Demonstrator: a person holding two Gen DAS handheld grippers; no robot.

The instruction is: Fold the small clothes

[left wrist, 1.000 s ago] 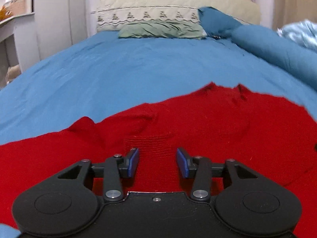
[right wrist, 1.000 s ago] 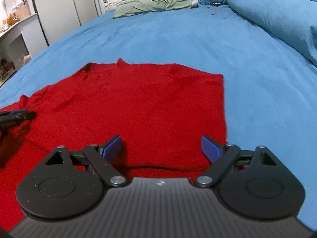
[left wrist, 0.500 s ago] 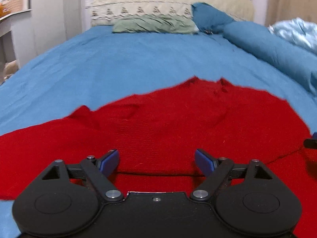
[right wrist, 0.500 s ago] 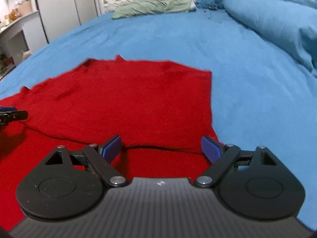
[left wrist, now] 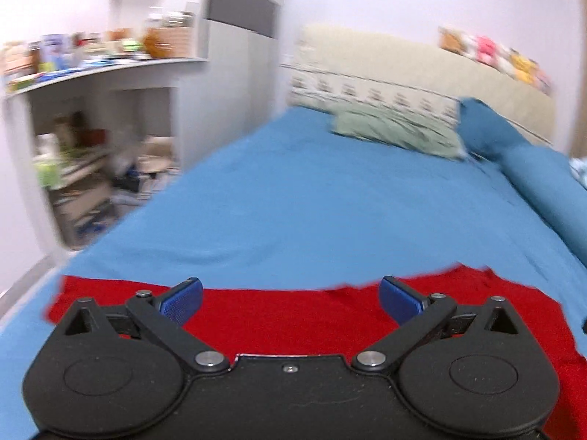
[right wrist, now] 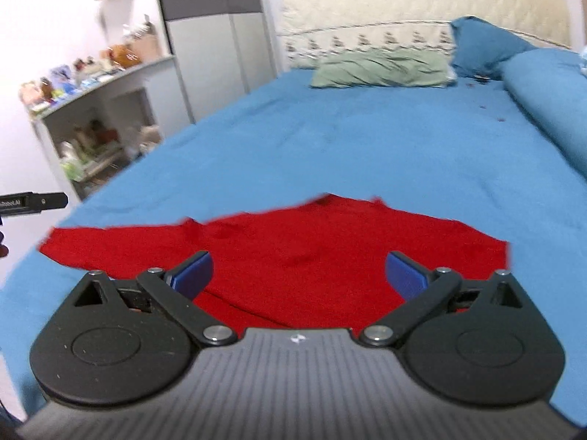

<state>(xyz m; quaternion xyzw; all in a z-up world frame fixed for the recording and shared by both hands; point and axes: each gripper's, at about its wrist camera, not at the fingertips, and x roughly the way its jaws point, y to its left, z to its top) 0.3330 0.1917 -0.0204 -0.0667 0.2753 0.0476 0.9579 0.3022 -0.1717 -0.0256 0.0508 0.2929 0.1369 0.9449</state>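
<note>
A red knit sweater (left wrist: 293,315) lies flat on the blue bed sheet (left wrist: 312,212), near the bed's front edge. It also shows in the right wrist view (right wrist: 301,249), with a sleeve stretched out to the left. My left gripper (left wrist: 291,299) is open and empty, raised above the sweater's near part. My right gripper (right wrist: 299,273) is open and empty, also raised above the sweater. A fold line crosses the sweater just in front of my right gripper. The left gripper's tip (right wrist: 36,201) pokes in at the left edge of the right wrist view.
A green pillow (right wrist: 381,69) and a blue pillow (right wrist: 484,47) lie at the beige headboard (right wrist: 422,3). A rolled blue duvet (right wrist: 550,102) runs along the bed's right side. A white shelf unit (left wrist: 91,128) full of small items and a wardrobe (right wrist: 216,36) stand left of the bed.
Both grippers have lifted up and back from the sweater, so more of the room shows. The left gripper opened wide a second ago and has stayed open; the right stayed open.
</note>
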